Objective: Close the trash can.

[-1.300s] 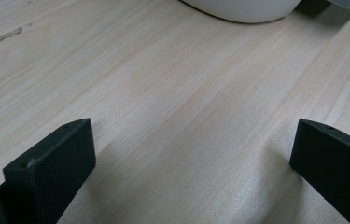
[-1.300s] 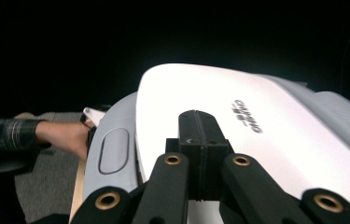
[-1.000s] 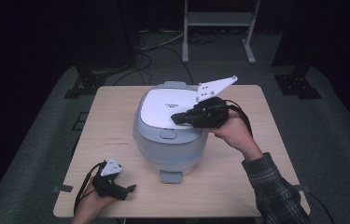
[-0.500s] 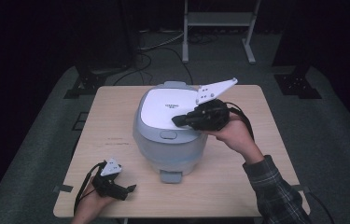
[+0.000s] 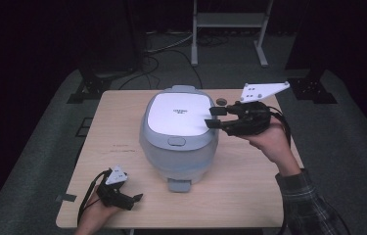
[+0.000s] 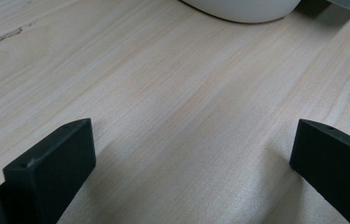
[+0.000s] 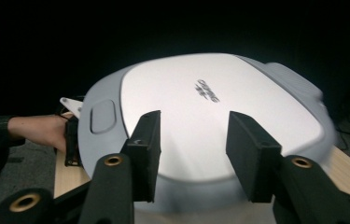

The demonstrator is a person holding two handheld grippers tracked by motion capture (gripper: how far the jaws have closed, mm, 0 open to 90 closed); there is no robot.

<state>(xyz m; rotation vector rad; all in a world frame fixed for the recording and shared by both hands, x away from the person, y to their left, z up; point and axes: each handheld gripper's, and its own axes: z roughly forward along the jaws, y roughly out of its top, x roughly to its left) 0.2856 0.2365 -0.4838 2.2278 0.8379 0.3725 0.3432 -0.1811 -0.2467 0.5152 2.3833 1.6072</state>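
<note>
At the lower left of the high view, the left gripper (image 5: 133, 198) lies low on the wooden table (image 5: 249, 191) near its front edge – jaws wide apart, with only bare wood between them in its own view.

In the middle of the frame stands the rice cooker (image 5: 180, 139), grey-bodied with a white lid (image 5: 178, 113). The lid is down, so what is inside cannot be seen.

At the centre right, the right gripper (image 5: 215, 117) hovers just beside the lid's right edge – its jaws have just been opening and stand parted, nothing between them. In the right gripper view the lid lies beyond the parted jaws.
</note>
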